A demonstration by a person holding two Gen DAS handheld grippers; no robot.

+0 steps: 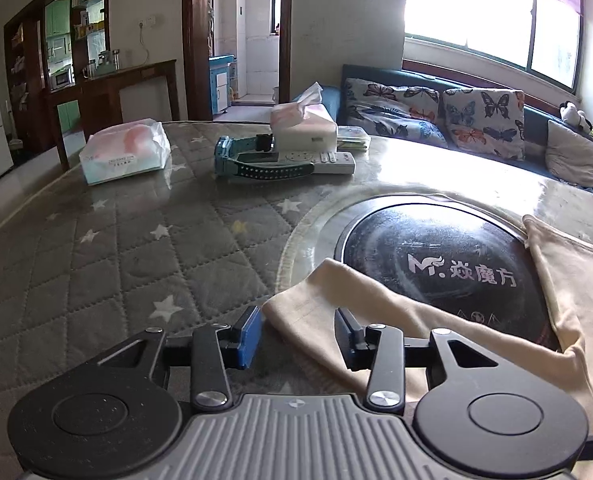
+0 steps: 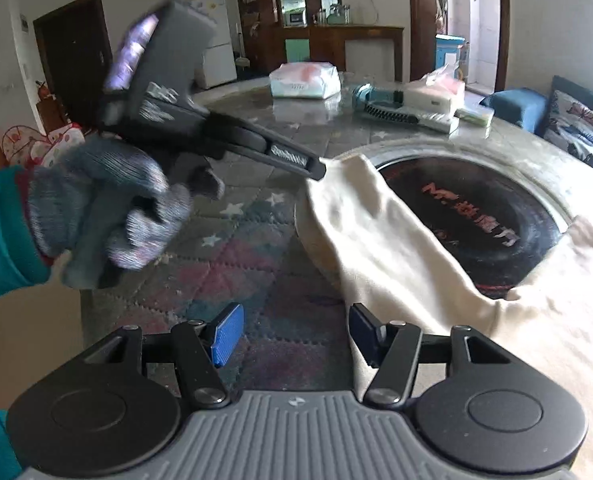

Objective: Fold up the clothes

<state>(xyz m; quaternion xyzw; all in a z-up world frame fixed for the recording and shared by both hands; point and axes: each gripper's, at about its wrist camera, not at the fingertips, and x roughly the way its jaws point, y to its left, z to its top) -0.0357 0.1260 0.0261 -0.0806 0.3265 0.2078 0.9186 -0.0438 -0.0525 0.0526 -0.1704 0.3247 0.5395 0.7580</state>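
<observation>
Left wrist view: we see the left hand-held gripper [image 1: 298, 334] spread wide over a cream garment's [image 1: 376, 312] sleeve on the quilted surface [image 1: 136, 248]. Our right hand-held gripper [image 2: 292, 334] gapes wide too, empty; the blurred left one possibly touches the sleeve tip.

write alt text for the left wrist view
The open left gripper hovers at the end of a cream garment's sleeve, jaws apart, on a star-quilted table with a round black cooktop. Tissue packs, a remote and a sofa lie beyond.
</observation>
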